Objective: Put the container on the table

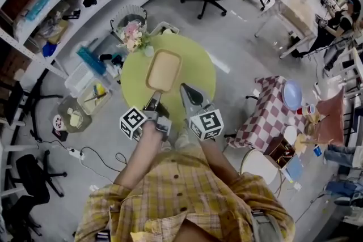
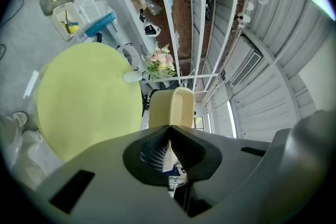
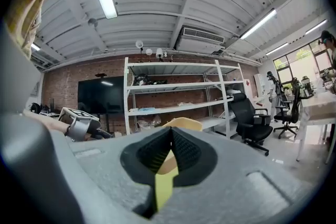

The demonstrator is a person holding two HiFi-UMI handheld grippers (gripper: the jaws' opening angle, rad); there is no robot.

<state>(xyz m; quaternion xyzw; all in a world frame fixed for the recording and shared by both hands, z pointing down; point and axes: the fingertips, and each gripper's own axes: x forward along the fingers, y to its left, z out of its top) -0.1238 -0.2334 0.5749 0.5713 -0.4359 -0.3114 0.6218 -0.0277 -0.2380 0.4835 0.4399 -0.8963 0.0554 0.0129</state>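
Left gripper view: container (image 2: pixel 170 107) half-hidden

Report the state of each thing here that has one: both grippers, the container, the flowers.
left gripper: shut on the container's near rim.
right gripper: shut, nothing between its jaws.
container: open-topped, empty, held over the round table, apparently not yet set down.
flowers: in a white vase, seemingly upright at the table's far edge.
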